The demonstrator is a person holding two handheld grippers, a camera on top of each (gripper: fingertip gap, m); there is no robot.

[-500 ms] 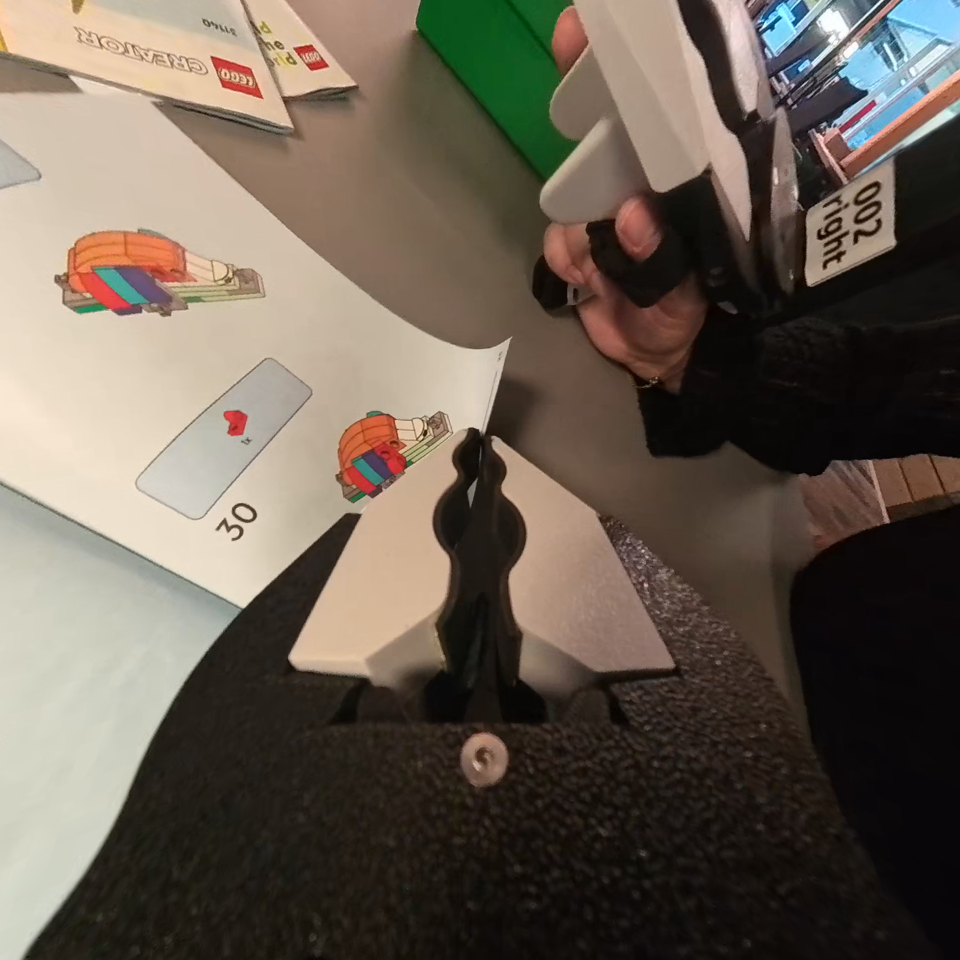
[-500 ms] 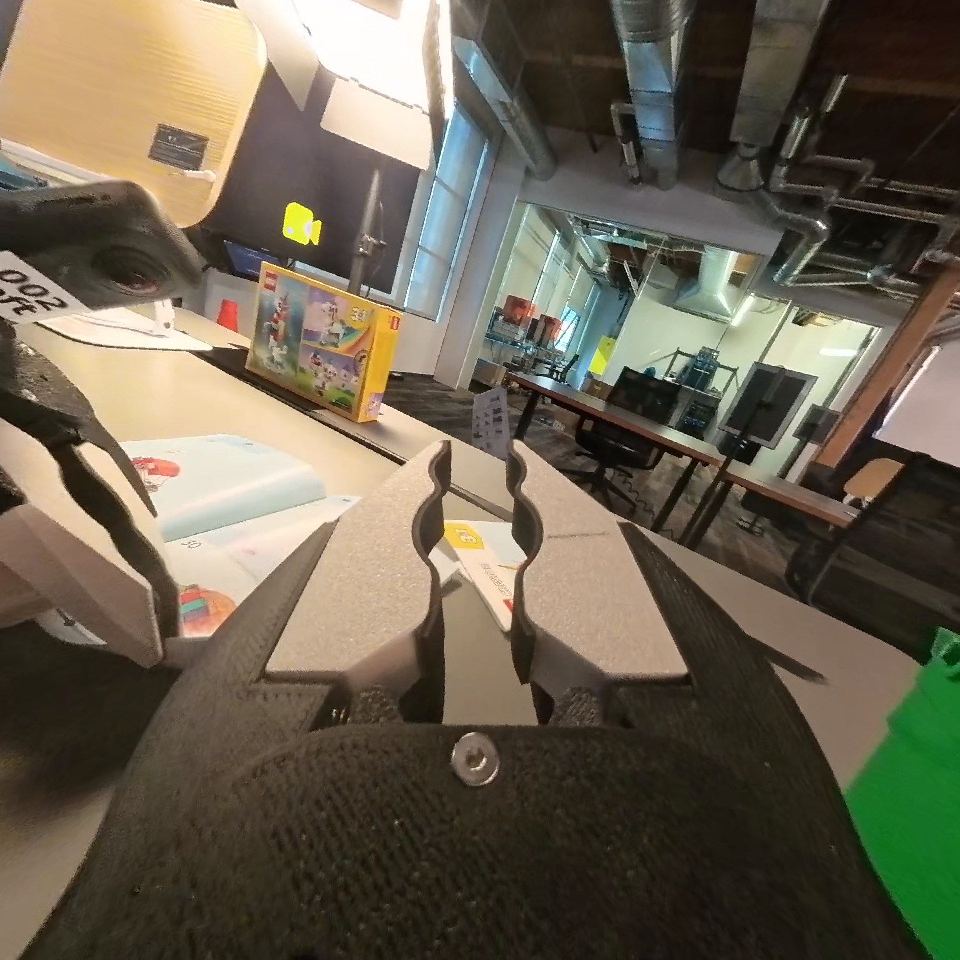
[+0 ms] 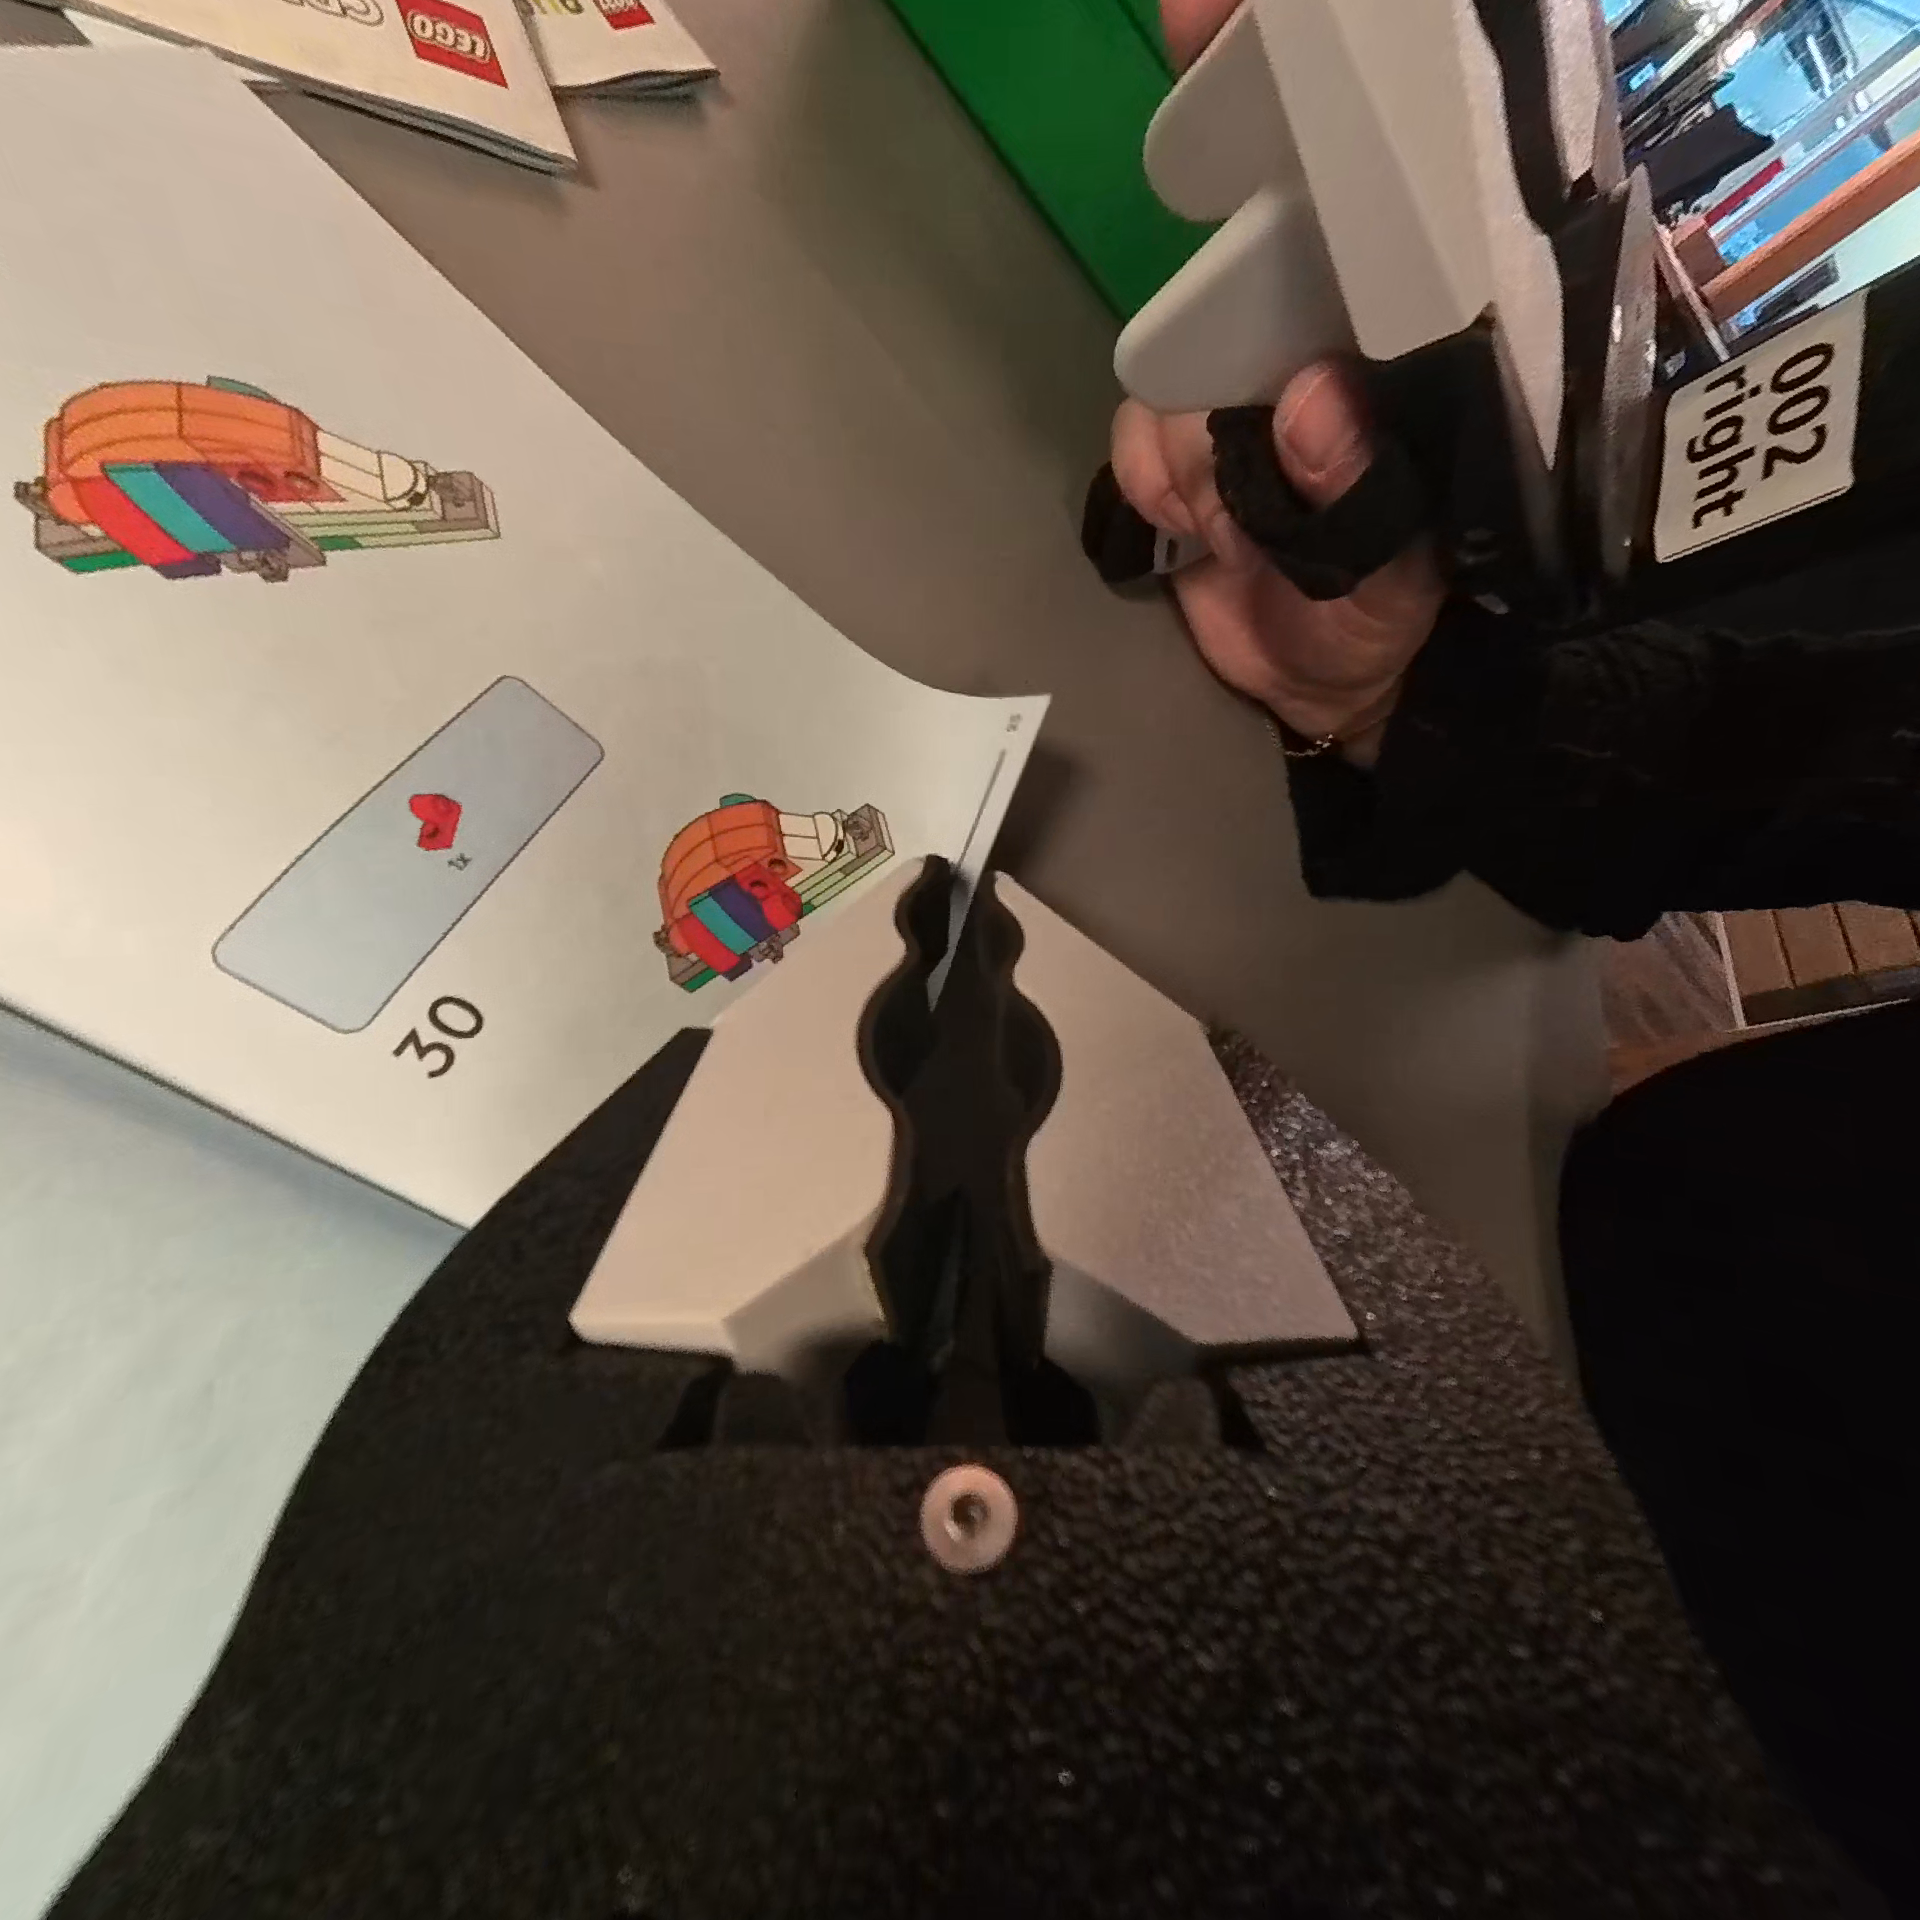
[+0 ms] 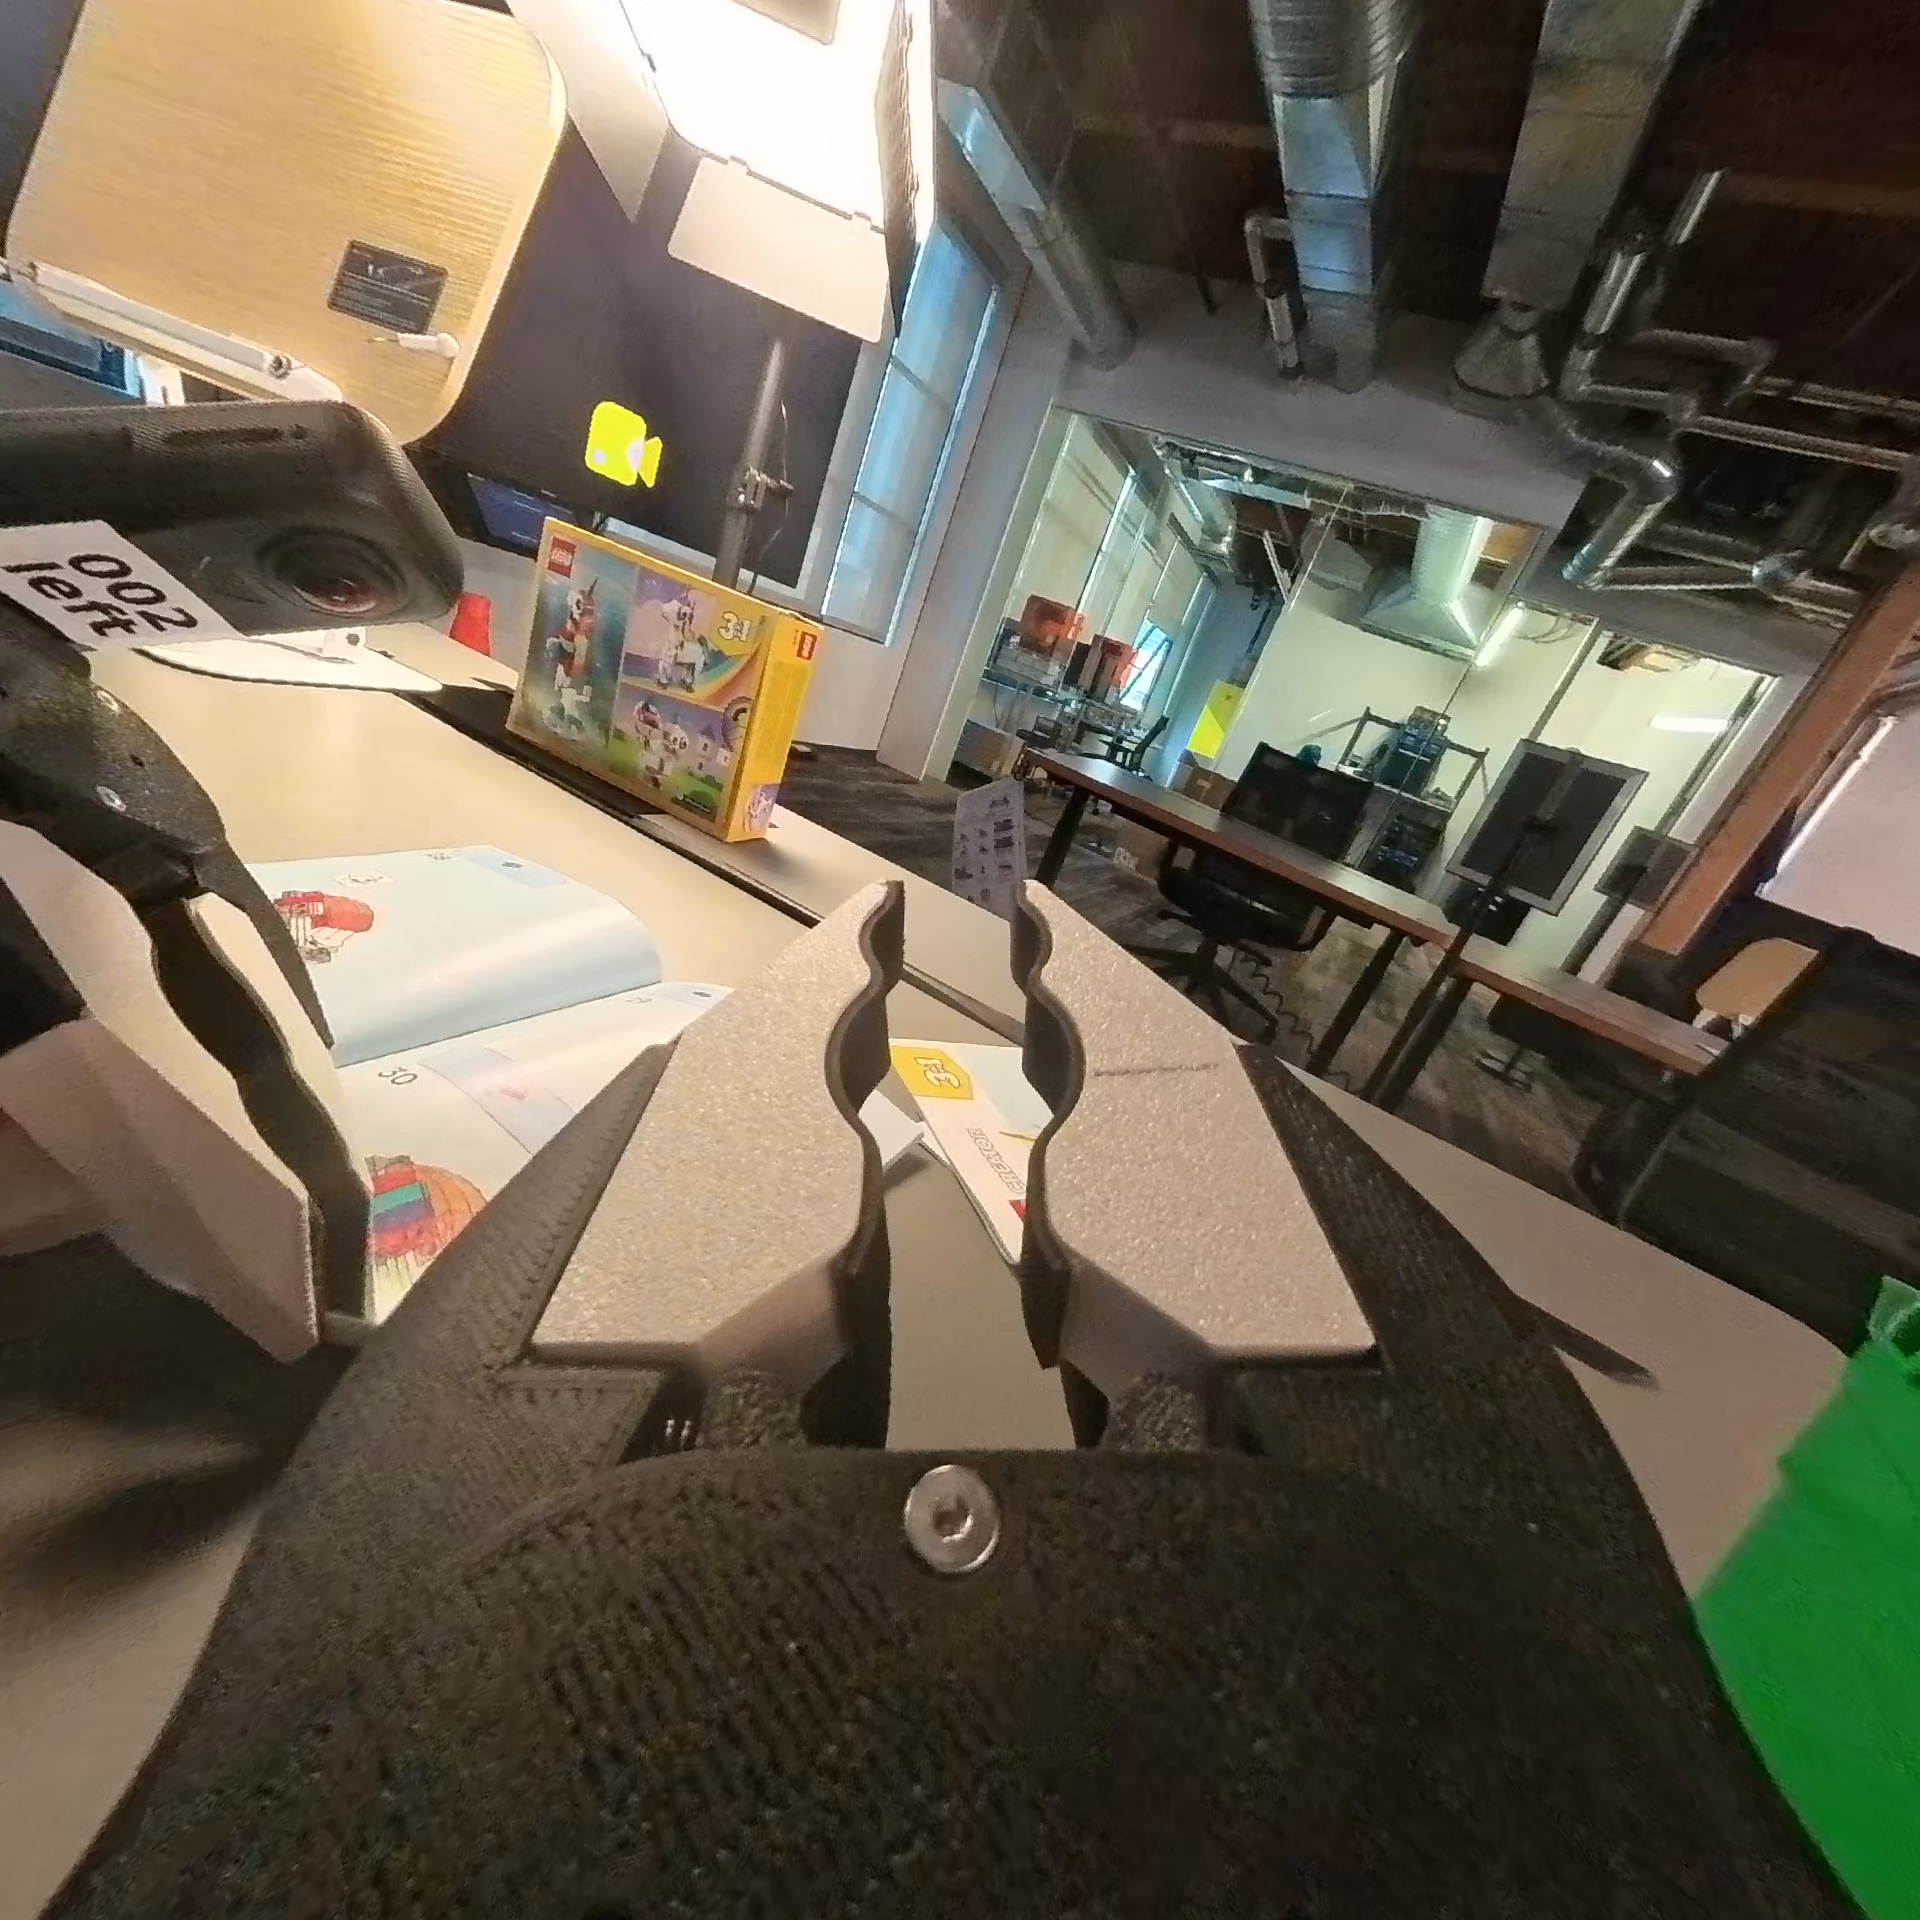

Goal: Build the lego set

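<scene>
Lego instruction booklet (image 3: 343,675) lies open on the grey worktop (image 3: 790,343), its near page corner lifted and curling; the left claw (image 3: 951,914) is clamped on that corner's edge, jaws together with the paper slipping between them; in the right wrist view the same claw (image 4: 338,1278) pinches the sheet low at the left. The right claw (image 4: 951,935) hovers above the worktop with its jaws apart and nothing between them, pointing across the room; a hand (image 3: 1278,582) grips its handle. No loose bricks or built model show in either view, so where the pieces lie cannot be told; the yellow set box (image 4: 665,696) stands upright farther back on the worktop, two closed leaflets (image 3: 468,73) lie beyond the open page, and a green bin (image 3: 1039,156) sits to the right. Judging by the page, it is thin, light and floppy; it will bend rather than resist, and may tear or crease if pulled hard; the outer corner is the sensible hold, drawn slowly over in an arc, with the empty claw free to press the spine flat.
</scene>
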